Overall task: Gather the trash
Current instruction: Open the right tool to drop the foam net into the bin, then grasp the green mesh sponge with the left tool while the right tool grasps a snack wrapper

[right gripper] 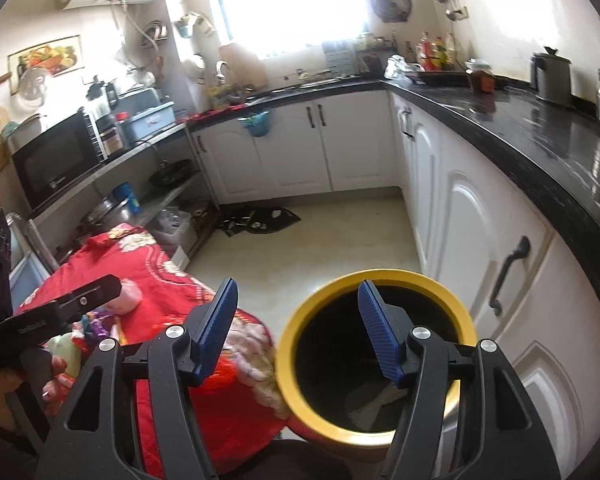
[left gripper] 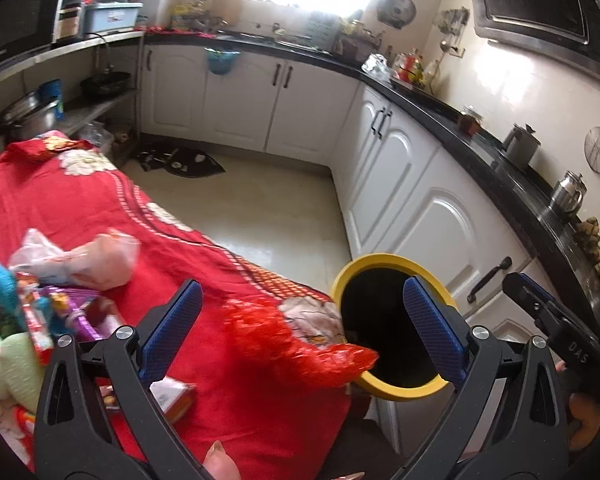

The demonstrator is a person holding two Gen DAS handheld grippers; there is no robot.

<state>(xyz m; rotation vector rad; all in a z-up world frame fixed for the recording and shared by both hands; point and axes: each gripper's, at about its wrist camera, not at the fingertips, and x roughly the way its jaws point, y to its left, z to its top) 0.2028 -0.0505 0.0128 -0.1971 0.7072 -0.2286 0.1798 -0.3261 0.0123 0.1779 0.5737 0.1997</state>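
Observation:
My left gripper (left gripper: 302, 320) stands wide open over the edge of a table with a red floral cloth (left gripper: 80, 200). A blurred red crinkly mesh wrapper (left gripper: 300, 340) is between its fingers, touching neither pad, with its tip over the rim of a yellow-rimmed black bin (left gripper: 380, 258). My right gripper (right gripper: 298, 324) is open and empty above that bin (right gripper: 286, 364), which holds a pale scrap (right gripper: 368, 404) at the bottom. More trash lies on the cloth: a pink plastic bag (left gripper: 80, 256), colourful wrappers (left gripper: 60, 312) and a small box (left gripper: 172, 396).
White cabinets (left gripper: 440, 220) under a black counter (right gripper: 520, 132) run close along the right of the bin. Kettles and jars (left gripper: 520, 144) stand on the counter. A dark mat (left gripper: 188, 160) lies on the pale floor. Shelves with a microwave (right gripper: 56, 160) and pots are at the left.

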